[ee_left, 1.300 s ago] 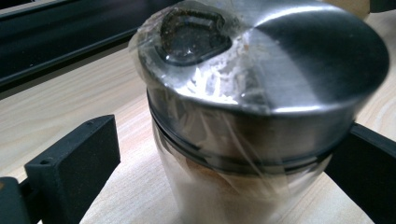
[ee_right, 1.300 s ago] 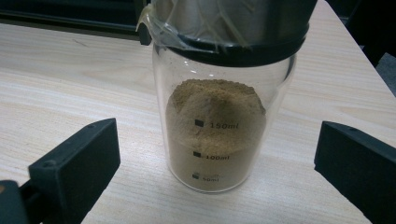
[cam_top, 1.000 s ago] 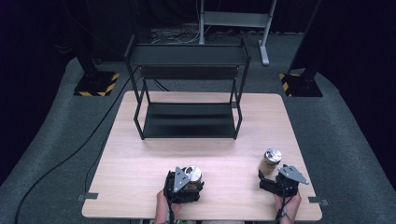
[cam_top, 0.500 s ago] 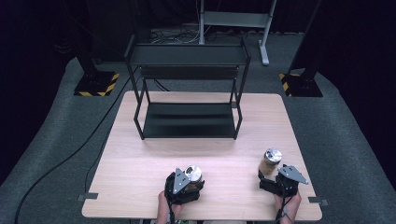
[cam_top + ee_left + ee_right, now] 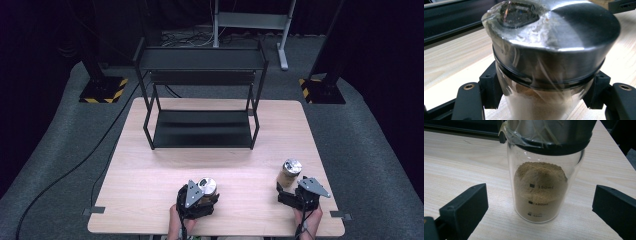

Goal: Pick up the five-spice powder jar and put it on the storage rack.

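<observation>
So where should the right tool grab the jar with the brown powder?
On the clear glass body of the jar, below the wide metal lid. It stands upright with straight sides, so the right tool could close in level from the person's side.

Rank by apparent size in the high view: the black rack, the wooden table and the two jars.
1. Wooden table.
2. Black rack.
3. Left jar and right jar: they look alike, so no ranking between them.

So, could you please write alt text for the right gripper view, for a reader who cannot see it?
A glass jar of brown powder with a metal lid stands on a wooden table, between the right gripper's two open black jaws, touching neither. Marks on it read 50, 100 and 150 ml.
</observation>
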